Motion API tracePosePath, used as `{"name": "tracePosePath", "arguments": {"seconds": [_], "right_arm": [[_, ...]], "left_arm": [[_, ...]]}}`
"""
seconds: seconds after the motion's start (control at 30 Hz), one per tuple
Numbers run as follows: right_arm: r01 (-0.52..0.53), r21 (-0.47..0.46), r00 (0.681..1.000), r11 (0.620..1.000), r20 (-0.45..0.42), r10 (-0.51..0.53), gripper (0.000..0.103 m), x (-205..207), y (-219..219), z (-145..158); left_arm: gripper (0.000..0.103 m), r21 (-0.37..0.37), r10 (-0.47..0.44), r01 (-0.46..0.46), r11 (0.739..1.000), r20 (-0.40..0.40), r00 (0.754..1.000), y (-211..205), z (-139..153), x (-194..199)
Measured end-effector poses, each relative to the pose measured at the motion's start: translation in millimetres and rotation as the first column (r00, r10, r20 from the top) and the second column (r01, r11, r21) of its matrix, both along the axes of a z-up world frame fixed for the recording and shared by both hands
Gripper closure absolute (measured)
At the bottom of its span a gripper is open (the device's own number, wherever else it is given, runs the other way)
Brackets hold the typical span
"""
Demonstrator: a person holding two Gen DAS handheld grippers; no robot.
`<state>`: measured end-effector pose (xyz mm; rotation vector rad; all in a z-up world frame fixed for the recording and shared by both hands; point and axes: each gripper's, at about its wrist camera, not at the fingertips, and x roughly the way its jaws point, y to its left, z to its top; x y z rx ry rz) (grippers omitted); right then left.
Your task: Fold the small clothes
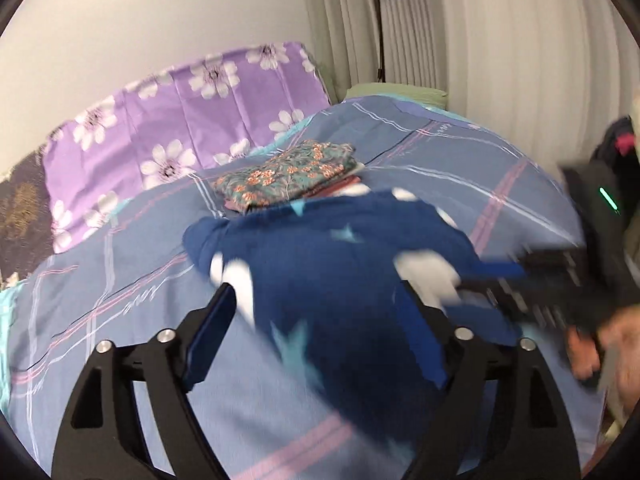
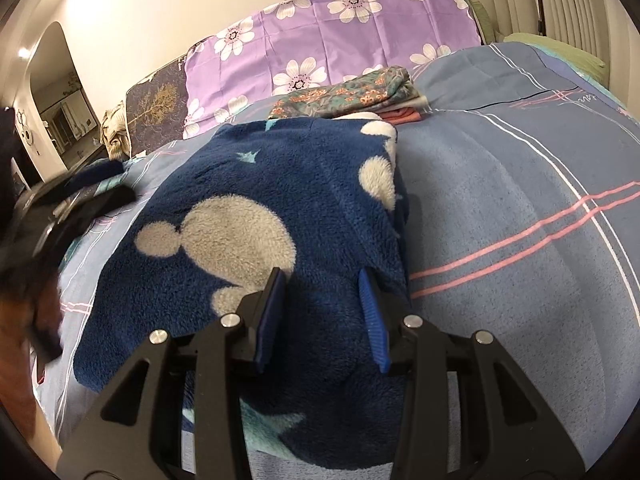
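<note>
My right tool (image 2: 322,312) sits jaws parted over the near end of the fleece (image 2: 256,216), which runs lengthwise up the bed (image 2: 520,208) toward the folded pile (image 2: 344,96); left tool (image 1: 320,312), gaping, looks empty though blurred.

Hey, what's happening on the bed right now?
A person with a gripper in each hand is folding a blue fleece garment on the plaid bedspread. The left gripper is open, with the fleece between its fingers; that view is motion-blurred. The right gripper sits open over the fleece's near edge. A stack of folded clothes lies behind it, near the purple floral pillow.
</note>
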<state>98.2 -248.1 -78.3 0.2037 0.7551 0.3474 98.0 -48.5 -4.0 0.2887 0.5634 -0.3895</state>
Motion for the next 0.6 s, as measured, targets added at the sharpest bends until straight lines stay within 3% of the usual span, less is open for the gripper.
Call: {"name": "tracePosePath", "arguments": {"seconds": [0.1,0.27,0.33,0.4,0.6], "right_arm": [[-0.008,0.008,1.000,1.000,-0.003,0.008,0.064,1,-2,0],[-0.028,0.017,1.000,0.999,-0.009,0.028,0.063,3,-3,1],[-0.033,0.023,0.999,0.999,-0.025,0.033,0.063,5,-4,3],[-0.037,0.030,0.999,0.999,-0.037,0.038,0.063,6,-5,4],[-0.016,-0.001,1.000,1.000,-0.007,0.016,0.063,4,-2,4]], "left_arm": [[0.018,0.017,-0.015,0.015,1.000,-0.002,1.000,2,-12,-49],[0.012,0.078,-0.059,0.062,0.995,-0.047,0.997,-17,-39,-76],[0.012,0.129,-0.001,0.008,0.992,-0.055,0.999,-29,-53,-71],[0.012,0.125,0.007,0.001,0.992,-0.060,0.998,-38,-58,-67],[0.011,0.176,0.183,-0.187,0.967,0.037,0.982,-55,-68,-41]]}}
